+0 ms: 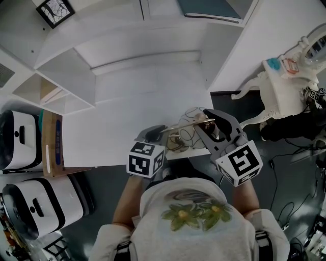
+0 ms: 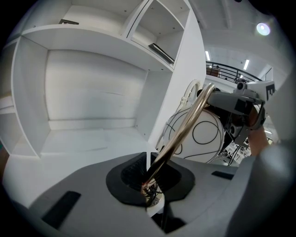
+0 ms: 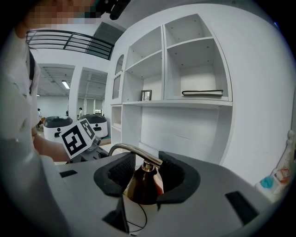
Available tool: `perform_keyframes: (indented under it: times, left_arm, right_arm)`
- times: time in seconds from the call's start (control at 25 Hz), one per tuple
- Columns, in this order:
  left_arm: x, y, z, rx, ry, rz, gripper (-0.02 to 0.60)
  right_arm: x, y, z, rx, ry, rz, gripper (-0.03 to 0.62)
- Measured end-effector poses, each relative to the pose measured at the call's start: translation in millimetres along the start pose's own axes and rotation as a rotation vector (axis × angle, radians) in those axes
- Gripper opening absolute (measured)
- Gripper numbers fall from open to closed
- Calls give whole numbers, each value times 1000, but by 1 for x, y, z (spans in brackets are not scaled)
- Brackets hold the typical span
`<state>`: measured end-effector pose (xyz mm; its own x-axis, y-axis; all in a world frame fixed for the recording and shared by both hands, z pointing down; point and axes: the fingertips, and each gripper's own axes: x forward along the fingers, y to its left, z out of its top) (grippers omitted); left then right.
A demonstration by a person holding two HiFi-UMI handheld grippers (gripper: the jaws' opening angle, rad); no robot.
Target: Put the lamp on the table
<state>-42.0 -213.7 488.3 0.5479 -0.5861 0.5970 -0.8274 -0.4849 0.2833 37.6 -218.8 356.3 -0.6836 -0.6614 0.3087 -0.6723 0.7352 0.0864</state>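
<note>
The lamp (image 1: 189,131) has a curved brass arm (image 1: 189,123) and a white globe shade with black lines. It hangs over the front edge of the white table (image 1: 112,132), held from both sides. My left gripper (image 1: 154,133) is shut on the brass arm (image 2: 185,125), which runs up and to the right from its jaws toward the globe (image 2: 203,134). My right gripper (image 1: 211,133) is shut on the lamp's brass cone (image 3: 140,183), where the arm (image 3: 134,150) bends over. I cannot tell whether the lamp touches the tabletop.
White shelving stands behind the table, with a framed picture (image 1: 55,11) and a flat book (image 1: 211,9) on it. A white ornate side table (image 1: 277,92) stands to the right. Two white machines (image 1: 23,133) and a wooden box (image 1: 51,145) are on the left. Cables lie on the dark floor.
</note>
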Motion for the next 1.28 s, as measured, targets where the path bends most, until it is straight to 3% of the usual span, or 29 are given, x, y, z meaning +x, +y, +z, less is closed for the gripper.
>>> perform_keyframes:
  times: [0.36, 0.52, 0.68, 0.84, 1.28]
  left_arm:
    - [-1, -1, 1, -49, -31, -21, 43]
    - [-2, -2, 2, -58, -41, -31, 43]
    - [-4, -3, 3, -50, -59, -24, 51]
    - [-7, -14, 5, 0, -67, -54, 155]
    - [-41, -11, 11, 3, -132, -10, 154]
  right_arm:
    - [0, 0, 5, -61, -29, -64, 169]
    - [-1, 6, 5, -125, -43, -78, 224]
    - [-6, 5, 9, -107, -78, -98, 233]
    - [-15, 2, 14, -98, -106, -126, 235]
    - [-40, 14, 16, -70, -167, -158, 233]
